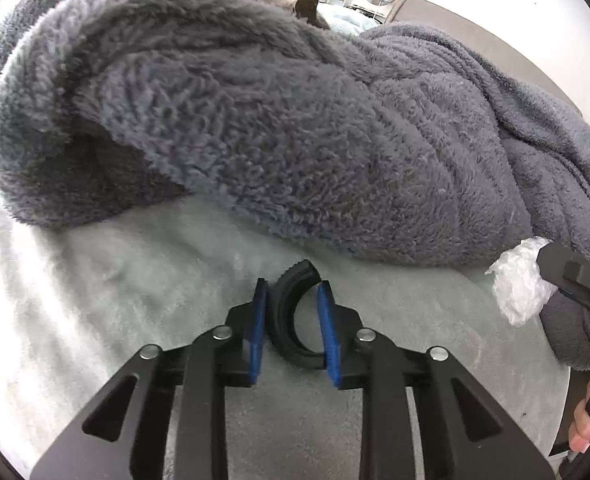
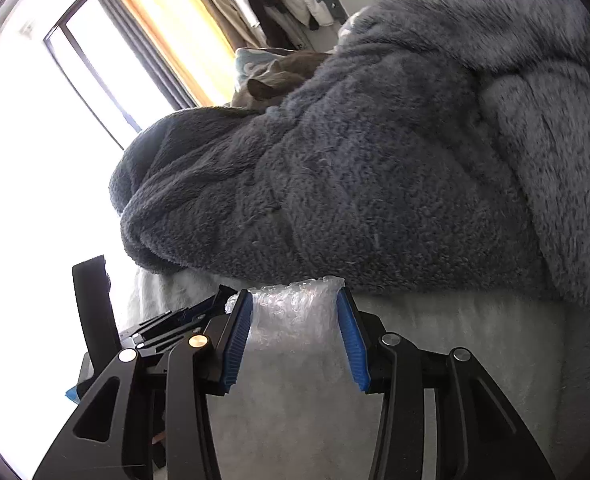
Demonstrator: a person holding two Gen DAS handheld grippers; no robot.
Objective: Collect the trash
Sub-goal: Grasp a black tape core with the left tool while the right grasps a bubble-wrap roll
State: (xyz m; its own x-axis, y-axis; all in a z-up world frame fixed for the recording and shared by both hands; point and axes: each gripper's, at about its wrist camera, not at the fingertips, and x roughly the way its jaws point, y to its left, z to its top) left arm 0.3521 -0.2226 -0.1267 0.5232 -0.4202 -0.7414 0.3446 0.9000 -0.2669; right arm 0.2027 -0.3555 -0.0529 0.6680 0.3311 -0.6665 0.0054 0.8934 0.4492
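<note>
Left wrist: black ring piece (image 1: 291,320) clamped btwn jaws; right: bubble wrap (image 2: 293,312) gripped.

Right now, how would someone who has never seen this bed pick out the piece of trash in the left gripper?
Start at the big grey fleece blanket heaped on the bed, then drop to the pale fuzzy sheet in front of it. There the left gripper pinches a black ridged ring fragment between blue pads. It is dark, curved and rigid, unlike the white crumpled bubble wrap in the right gripper.
</note>
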